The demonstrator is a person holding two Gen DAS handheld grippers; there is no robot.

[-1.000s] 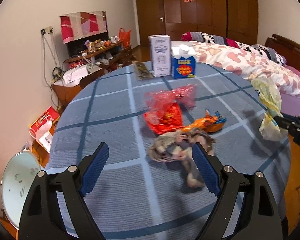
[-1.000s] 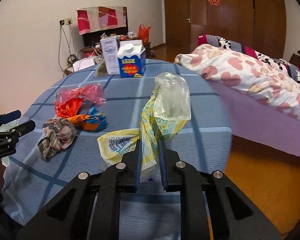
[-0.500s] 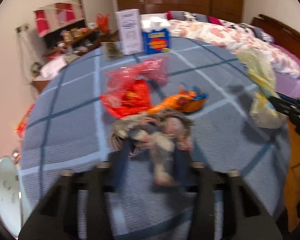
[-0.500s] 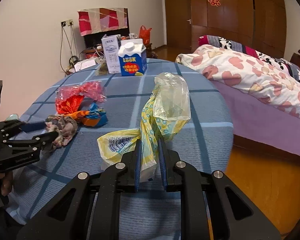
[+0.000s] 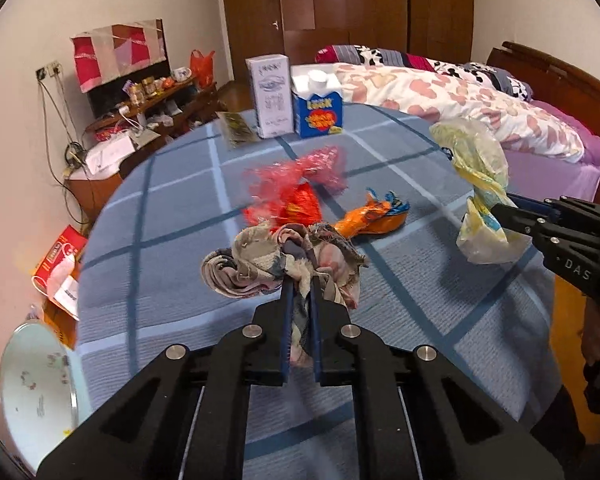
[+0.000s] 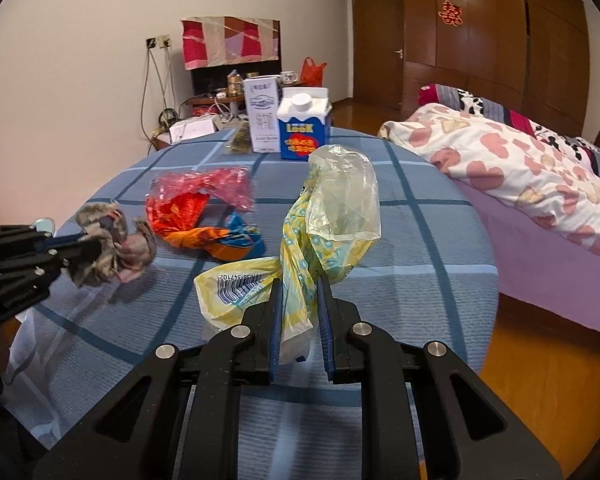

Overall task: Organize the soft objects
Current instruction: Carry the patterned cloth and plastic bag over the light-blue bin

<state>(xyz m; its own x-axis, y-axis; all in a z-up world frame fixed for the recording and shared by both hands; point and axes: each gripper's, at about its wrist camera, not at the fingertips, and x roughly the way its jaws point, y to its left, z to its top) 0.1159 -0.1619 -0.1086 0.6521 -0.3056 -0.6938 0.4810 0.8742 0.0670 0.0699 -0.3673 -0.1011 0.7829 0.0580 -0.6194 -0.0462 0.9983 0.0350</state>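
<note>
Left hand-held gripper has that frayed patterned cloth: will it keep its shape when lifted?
Probably not: the frayed patterned cloth droops in folds either side of the left hand-held gripper, so it looks floppy. Likely light. Its loose ends may drag on the blue checked tablecloth.

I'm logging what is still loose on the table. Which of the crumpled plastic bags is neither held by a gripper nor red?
The orange and blue bag, lying on the blue cloth beside the red bag. The yellow bag is clamped in the right gripper.

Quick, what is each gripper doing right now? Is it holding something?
Left gripper: shut on the rag.
Right gripper: shut on the yellow bag.
</note>
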